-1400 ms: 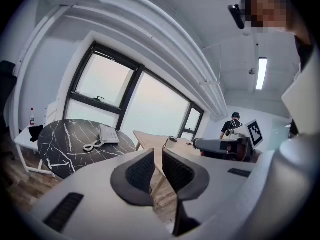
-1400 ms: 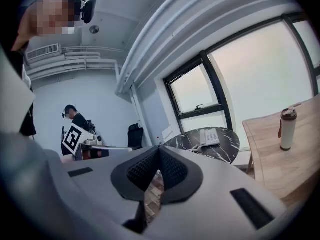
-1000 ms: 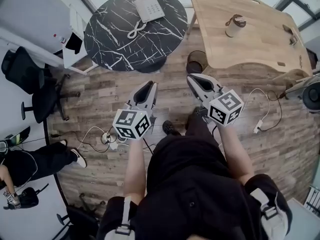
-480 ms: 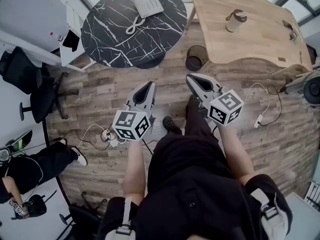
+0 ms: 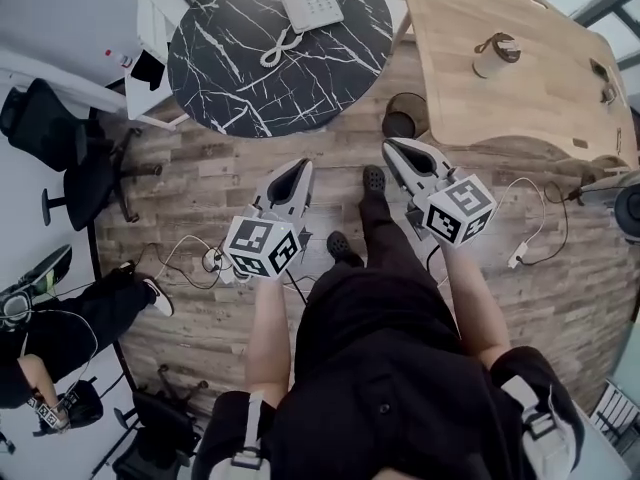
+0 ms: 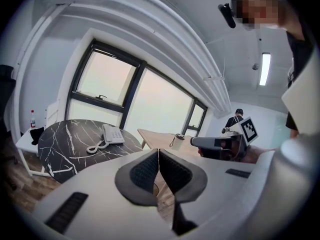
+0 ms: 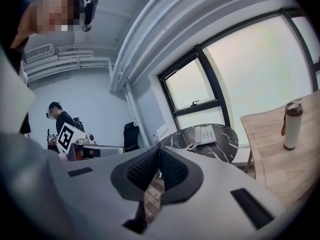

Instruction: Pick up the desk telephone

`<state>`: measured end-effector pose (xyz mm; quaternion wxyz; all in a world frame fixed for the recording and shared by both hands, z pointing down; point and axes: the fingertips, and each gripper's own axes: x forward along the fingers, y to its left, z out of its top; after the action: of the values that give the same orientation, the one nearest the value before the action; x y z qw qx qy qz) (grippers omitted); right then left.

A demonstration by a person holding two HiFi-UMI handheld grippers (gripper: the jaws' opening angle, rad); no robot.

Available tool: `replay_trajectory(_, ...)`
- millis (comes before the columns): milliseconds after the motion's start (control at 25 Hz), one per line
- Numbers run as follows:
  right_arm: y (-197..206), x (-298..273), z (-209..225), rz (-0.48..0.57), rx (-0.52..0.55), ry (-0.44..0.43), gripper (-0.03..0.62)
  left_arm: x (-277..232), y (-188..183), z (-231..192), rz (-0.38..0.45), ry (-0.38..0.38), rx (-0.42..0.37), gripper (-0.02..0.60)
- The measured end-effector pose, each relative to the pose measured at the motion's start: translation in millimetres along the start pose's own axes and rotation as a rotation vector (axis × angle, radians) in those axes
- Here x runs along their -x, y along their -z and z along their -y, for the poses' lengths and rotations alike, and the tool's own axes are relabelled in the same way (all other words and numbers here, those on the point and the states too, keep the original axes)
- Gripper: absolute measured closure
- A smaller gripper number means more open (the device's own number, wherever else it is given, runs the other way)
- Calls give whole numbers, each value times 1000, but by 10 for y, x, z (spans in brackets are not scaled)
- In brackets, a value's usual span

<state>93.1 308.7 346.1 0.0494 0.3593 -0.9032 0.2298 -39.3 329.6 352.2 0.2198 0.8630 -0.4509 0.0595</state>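
Item: desk telephone (image 5: 310, 1) sits on the far side of the round black marble table (image 5: 250, 88), with its coiled cord (image 5: 279, 48) trailing across the top towards the near edge.
Left gripper (image 5: 297, 171): jaws have just drawn together and the pads meet with nothing between them. It is held over the plank floor (image 5: 220, 178), well apart from the table.
Right gripper (image 5: 395, 150): jaws together and empty. It is also over the floor, near the table's near-right edge but well short of the telephone.
Contact: none, as neither tool touches the telephone, the cord or the table.
Done: nothing of the pick-up itself. By my judgement this is only the approach, with both tools pointed towards the table.
Outstanding: close the remaining distance, part the jaws, take hold of the telephone and lift it.
Surroundings: wooden table (image 5: 500, 108) at far right carries a flask (image 5: 492, 56), which is not part of the task.
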Motion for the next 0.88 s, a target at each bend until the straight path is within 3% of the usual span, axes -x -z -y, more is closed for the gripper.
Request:
replay_trajectory(360,-636,-433,787,54,19,-62,565,-787,-497,-335,0,-39,30,563)
replay_trajectory(520,-918,-561,1087,52,62,-78,565,-1137,-667,-313,-22,-18,5,564)
replay_trajectory(880,-1137,-828,1514,24,102,-120,563,-1653,-814,-266,-1,13,-5,563)
